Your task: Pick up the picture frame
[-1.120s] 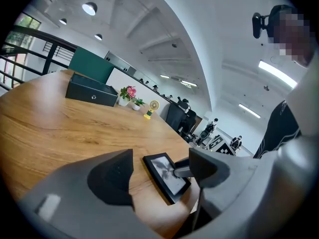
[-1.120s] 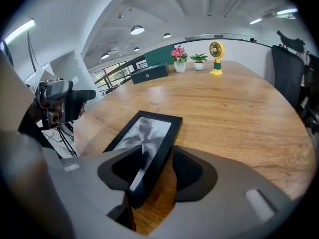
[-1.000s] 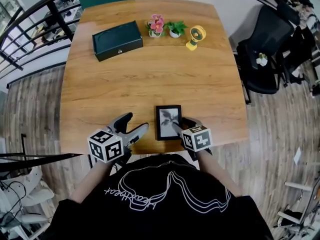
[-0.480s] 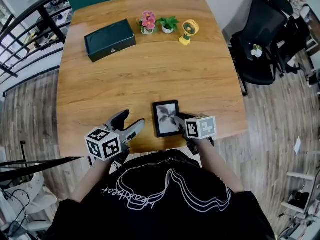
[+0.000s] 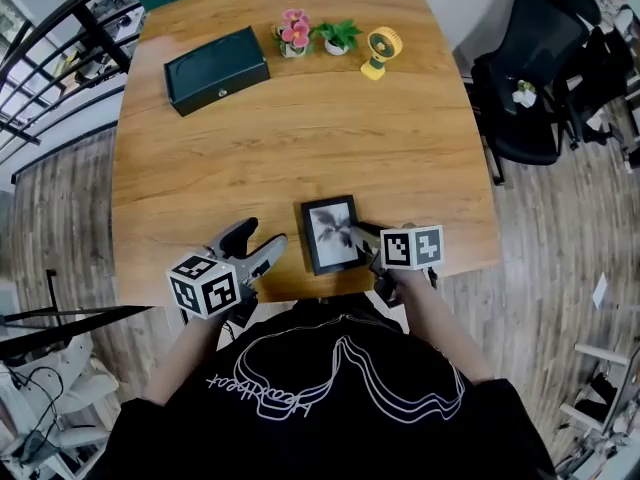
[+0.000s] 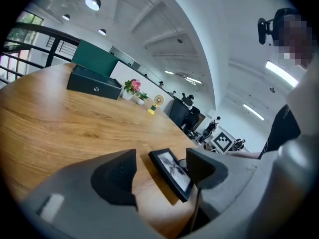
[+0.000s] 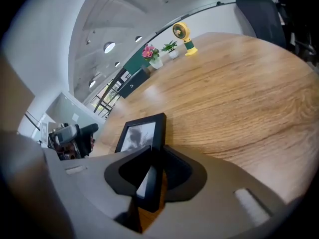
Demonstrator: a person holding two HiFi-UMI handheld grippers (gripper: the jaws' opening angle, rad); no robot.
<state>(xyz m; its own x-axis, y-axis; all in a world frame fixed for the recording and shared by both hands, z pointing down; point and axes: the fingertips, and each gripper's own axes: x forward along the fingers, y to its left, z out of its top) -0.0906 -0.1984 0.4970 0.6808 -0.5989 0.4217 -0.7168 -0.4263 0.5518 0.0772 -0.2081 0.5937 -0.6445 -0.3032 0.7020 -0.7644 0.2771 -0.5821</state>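
The black picture frame [image 5: 331, 233] with a grey plant print is near the table's front edge, its right side raised off the wood. My right gripper [image 5: 365, 240] is shut on the frame's right edge; in the right gripper view the frame [image 7: 141, 136] runs between both jaws [image 7: 152, 166], which press on it. My left gripper [image 5: 262, 250] is open to the frame's left, apart from it and holding nothing. In the left gripper view the frame [image 6: 172, 171] lies tilted beyond the gap of the left gripper [image 6: 162, 171].
A dark green box [image 5: 215, 69], two small potted plants [image 5: 314, 35] and a yellow desk fan [image 5: 379, 51] stand at the table's far side. A black office chair [image 5: 530, 78] is at the right. The wooden table's front edge [image 5: 300, 293] is just below the frame.
The right gripper has tilted and lifted the frame's right edge, and the frame has turned slightly. The left gripper has hardly moved.
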